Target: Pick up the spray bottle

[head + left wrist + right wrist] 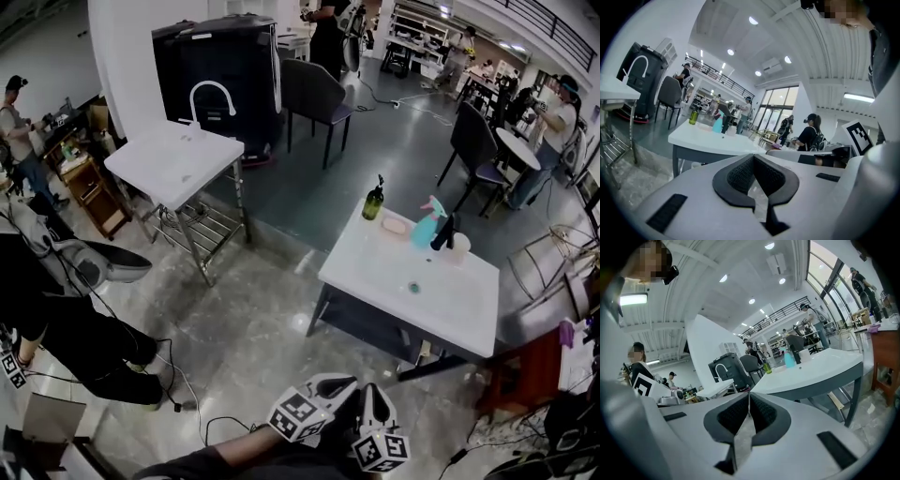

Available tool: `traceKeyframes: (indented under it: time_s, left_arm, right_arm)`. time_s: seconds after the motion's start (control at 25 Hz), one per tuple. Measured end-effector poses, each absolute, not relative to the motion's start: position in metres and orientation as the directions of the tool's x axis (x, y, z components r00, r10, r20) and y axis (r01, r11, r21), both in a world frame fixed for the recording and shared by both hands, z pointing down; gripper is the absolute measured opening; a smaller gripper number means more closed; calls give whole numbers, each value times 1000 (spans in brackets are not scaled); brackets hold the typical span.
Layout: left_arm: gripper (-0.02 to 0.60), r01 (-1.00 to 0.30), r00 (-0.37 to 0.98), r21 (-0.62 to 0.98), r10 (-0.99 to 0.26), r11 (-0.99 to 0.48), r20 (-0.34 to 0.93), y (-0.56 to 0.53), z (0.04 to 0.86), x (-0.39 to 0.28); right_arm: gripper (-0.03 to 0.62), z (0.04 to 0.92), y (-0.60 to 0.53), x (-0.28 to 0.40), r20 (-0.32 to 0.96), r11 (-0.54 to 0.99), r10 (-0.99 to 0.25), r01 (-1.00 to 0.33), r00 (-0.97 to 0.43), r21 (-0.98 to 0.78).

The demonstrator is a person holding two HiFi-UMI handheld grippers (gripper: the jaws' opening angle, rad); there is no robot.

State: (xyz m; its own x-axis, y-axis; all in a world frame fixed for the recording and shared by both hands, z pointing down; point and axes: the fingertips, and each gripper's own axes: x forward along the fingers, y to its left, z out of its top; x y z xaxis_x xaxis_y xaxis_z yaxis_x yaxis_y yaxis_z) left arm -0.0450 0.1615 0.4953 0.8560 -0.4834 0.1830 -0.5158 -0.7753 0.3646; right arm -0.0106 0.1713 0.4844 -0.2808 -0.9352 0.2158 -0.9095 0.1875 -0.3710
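Left gripper [752, 157] and right gripper [749, 395] are hovering with fingers closed, gripping nothing. The spray bottle [429, 227] is standing well apart from them, at the counter's [441, 309] far edge beside the faucet [443, 232]. Only the head view is showing the dish [395, 225] holding pink soap.

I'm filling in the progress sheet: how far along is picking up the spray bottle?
Done: nothing yet; the spray bottle stands untouched on the white sink table. In hand: nothing; left gripper and right gripper are both shut, empty, well short of the table. Left: approach, open, grasp, lift.
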Motion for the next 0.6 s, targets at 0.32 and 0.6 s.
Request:
traceKeyframes:
  time_s: [0.32,0.6]
  left_arm:
    - [8,-528,848,363,-495,-768,188,157,490,-54]
    - [8,-538,843,358,-496,-763,209,136,497,-40]
  right_arm:
    - [11,478,159,-25,225,236,-916,-900,-332,-368]
    - [11,489,138,-12,235,227,-911,-887,-340,-403]
